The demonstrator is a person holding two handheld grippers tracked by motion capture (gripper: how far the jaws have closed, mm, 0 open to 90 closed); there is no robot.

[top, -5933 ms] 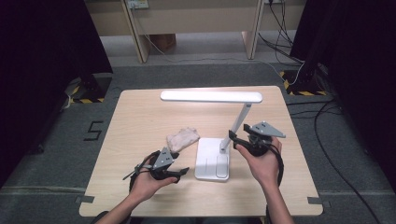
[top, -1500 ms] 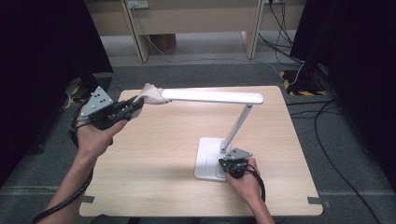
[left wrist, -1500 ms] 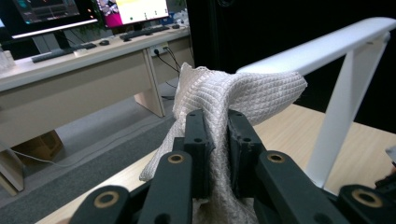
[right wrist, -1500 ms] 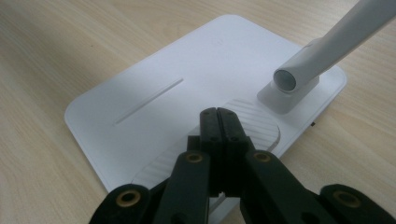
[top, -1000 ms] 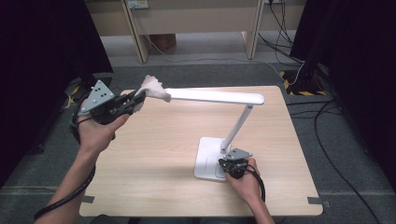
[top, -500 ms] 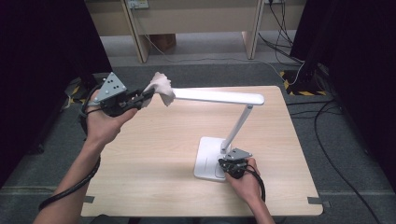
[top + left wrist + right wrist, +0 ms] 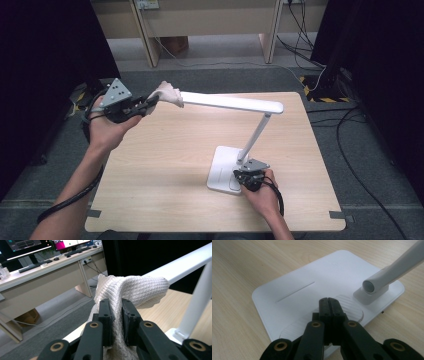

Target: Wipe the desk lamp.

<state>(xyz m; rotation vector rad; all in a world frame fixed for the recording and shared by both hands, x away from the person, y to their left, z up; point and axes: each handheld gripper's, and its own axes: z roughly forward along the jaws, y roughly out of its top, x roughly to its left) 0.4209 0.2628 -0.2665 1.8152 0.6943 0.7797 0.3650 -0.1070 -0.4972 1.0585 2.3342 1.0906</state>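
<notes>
A white desk lamp stands on the table, its base [image 7: 223,169] at the front right and its long head [image 7: 230,103] reaching left. My left gripper [image 7: 150,102] is shut on a cream waffle-weave cloth [image 7: 169,94], which is draped over the left tip of the lamp head. In the left gripper view the cloth [image 7: 130,288] runs between the two black jaws and over the head's end [image 7: 180,266]. My right gripper [image 7: 245,179] is shut with nothing in it, jaws pressed down on the lamp base [image 7: 307,290] near the stem socket [image 7: 372,287].
The wooden table [image 7: 165,165] has bare room at its middle and left. Dark screens stand at both sides, and desks [image 7: 210,20] run along the back. Cables [image 7: 360,130] lie on the floor to the right.
My left hand has carried the cloth from the table by the lamp base up to the left tip of the lamp head, then a little rightward along it. The right gripper has dropped onto the base and stays there.
</notes>
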